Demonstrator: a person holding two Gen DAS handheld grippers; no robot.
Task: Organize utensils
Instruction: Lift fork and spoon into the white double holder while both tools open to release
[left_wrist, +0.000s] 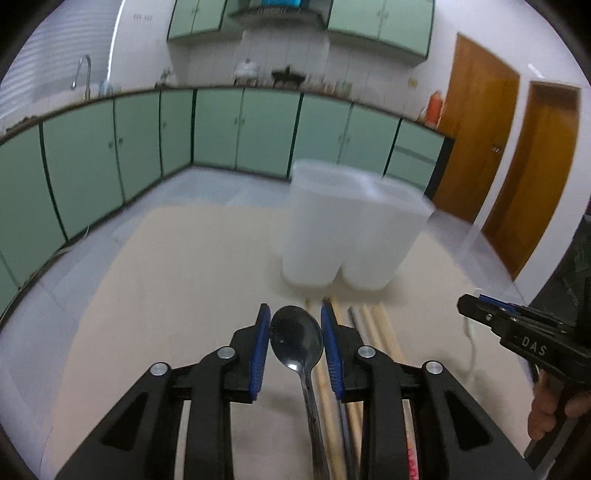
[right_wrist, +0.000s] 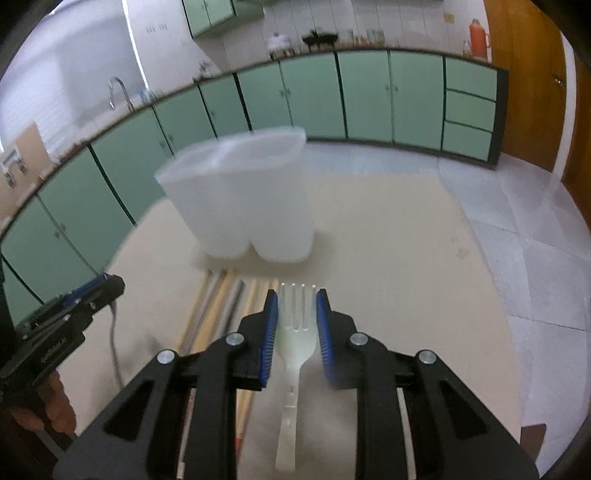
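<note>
- The left gripper (left_wrist: 295, 332) has its blue-padded jaws set narrowly, one on each side of the bowl of a metal spoon (left_wrist: 297, 338); whether the pads actually press the bowl cannot be told, and it may be lying on the table.
- The spoon's handle runs back toward the camera, over a row of wooden chopsticks (left_wrist: 373, 325) lying lengthwise on the beige table (left_wrist: 166, 280).
- The right gripper (right_wrist: 297, 325) stands likewise, jaws narrow and flanking the head of a translucent plastic fork (right_wrist: 295, 332) (tines pointing away); contact with the pads cannot be made out.
- The fork rests just right of the chopsticks (right_wrist: 221, 295).
- A white two-compartment utensil holder (left_wrist: 351, 229) stands upright on the far part of the table, beyond the chopstick tips (slightly blurred in both views) (right_wrist: 243, 199).
- Green kitchen cabinets (left_wrist: 221, 125) line the far wall, with wooden doors (left_wrist: 476, 140) at the right.
</note>
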